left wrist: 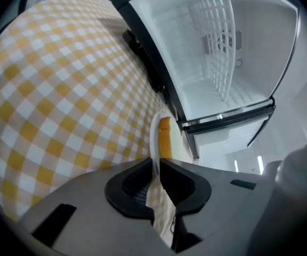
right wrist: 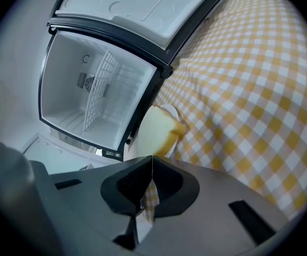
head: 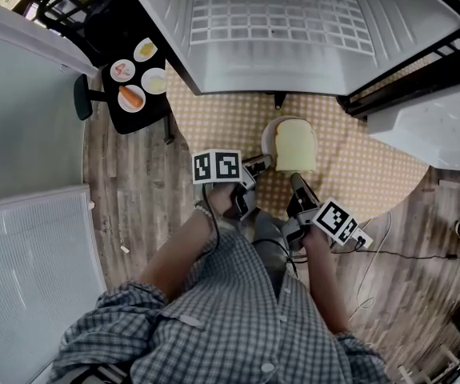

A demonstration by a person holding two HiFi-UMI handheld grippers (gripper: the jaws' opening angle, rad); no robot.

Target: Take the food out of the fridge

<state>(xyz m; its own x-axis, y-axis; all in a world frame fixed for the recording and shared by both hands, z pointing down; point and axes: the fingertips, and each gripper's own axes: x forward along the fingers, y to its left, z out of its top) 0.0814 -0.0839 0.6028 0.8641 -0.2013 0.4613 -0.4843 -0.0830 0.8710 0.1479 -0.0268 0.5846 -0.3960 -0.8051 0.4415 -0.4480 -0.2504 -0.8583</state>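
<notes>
A slice of bread (head: 295,144) lies on a white plate (head: 267,136) that rests on the yellow checked cloth (head: 358,166) in front of the open fridge (head: 278,22). My left gripper (head: 263,163) is at the plate's near left edge. In the left gripper view the plate's rim (left wrist: 154,137) runs between the jaws of the left gripper (left wrist: 156,167), which stand slightly apart, with the bread (left wrist: 165,137) just beyond. My right gripper (head: 294,179) is at the near edge. Seen from the right gripper (right wrist: 152,164) itself, its tips pinch the thin rim below the bread (right wrist: 158,129).
A black tray (head: 146,120) with several small plates of food stands on the wooden floor at the left. The fridge's open door (head: 430,126) juts out at the right. A white cabinet (head: 30,246) fills the left side. A cable (head: 406,254) runs across the floor.
</notes>
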